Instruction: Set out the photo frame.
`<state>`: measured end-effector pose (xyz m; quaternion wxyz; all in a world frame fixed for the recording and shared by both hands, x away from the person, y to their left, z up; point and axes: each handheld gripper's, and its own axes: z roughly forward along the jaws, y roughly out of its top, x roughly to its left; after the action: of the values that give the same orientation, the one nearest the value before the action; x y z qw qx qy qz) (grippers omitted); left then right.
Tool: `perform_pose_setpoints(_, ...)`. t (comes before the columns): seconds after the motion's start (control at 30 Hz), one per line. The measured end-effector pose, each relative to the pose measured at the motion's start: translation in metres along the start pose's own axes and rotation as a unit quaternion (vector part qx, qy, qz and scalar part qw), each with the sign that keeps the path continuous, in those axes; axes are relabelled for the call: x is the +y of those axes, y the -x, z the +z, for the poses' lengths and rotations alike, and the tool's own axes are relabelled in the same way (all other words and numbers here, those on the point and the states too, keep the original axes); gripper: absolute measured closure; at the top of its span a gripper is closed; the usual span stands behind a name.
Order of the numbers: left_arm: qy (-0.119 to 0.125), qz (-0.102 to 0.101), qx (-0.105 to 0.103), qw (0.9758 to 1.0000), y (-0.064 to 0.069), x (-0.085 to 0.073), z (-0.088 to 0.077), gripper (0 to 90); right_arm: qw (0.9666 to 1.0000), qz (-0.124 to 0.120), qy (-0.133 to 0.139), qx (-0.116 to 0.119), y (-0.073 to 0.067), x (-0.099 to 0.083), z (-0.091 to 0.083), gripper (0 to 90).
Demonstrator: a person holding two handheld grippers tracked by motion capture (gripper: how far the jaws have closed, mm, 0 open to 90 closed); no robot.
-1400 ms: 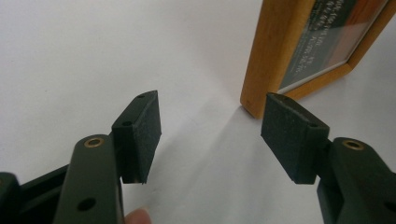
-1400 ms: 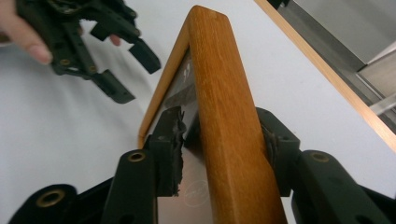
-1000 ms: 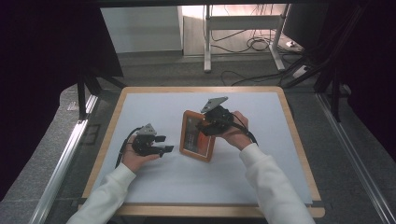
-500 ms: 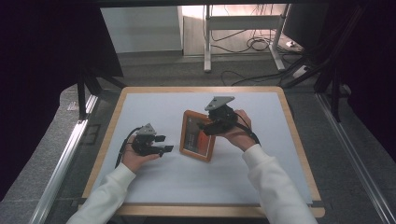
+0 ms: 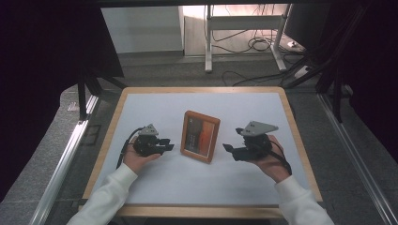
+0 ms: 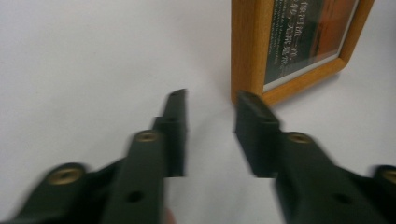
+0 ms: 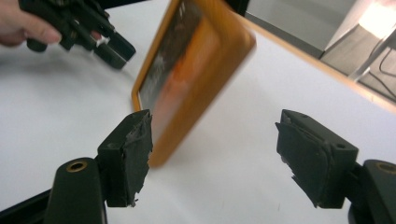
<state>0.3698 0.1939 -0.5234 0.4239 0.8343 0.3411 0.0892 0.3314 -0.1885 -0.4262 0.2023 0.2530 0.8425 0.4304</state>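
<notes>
A wooden picture frame (image 5: 201, 136) with a dark and orange print stands on its lower edge in the middle of the white table (image 5: 263, 112). My left gripper (image 5: 168, 146) rests just left of it, open and holding nothing. In the left gripper view the frame's lower corner (image 6: 252, 56) sits just beyond the right fingertip (image 6: 250, 105). My right gripper (image 5: 227, 148) hovers to the frame's right, a short gap away, jaws wide open. The right gripper view has the frame (image 7: 196, 70) blurred ahead of the open gripper (image 7: 215, 154), with the left gripper (image 7: 114, 49) behind it.
The table has a light wooden rim (image 5: 295, 136). Past its far edge lie grey floor, a white stand's legs (image 5: 209, 42) and loose cables (image 5: 258, 44). Dark curtains hang on both sides. White tabletop spreads in front of and behind the frame.
My right gripper has let go of the frame's upper edge and drawn back to the right and toward the person. The frame now stands by itself. The left gripper barely moved.
</notes>
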Motion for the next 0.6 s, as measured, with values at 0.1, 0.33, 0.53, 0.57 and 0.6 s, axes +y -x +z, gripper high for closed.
perform_pose_setpoints(0.1, -0.013, -0.005, -0.001, 0.9999, 0.002, 0.003, 0.005, 84.0, 0.9999, 0.012, 0.001, -0.003, 0.001, -0.015, -0.004, 27.1)
perform_pose_setpoints(0.33, -0.035, -0.001, 0.007, 0.9993, 0.005, 0.009, 0.024, 90.0, 0.9991, 0.038, -0.009, -0.016, 0.004, -0.051, -0.011, 27.2)
perform_pose_setpoints(0.53, -0.039, 0.005, 0.002, 0.9992, 0.01, 0.012, 0.032, 90.0, 0.999, 0.039, -0.015, -0.017, 0.003, -0.058, -0.012, 27.1)
perform_pose_setpoints(0.57, -0.037, 0.004, -0.001, 0.9993, 0.012, 0.012, 0.033, 90.0, 0.9989, 0.04, -0.02, -0.017, 0.003, -0.061, -0.011, 27.1)
perform_pose_setpoints(0.6, -0.038, 0.006, -0.003, 0.9993, 0.013, 0.013, 0.033, 90.0, 0.9989, 0.04, -0.02, -0.017, 0.003, -0.061, -0.011, 27.1)
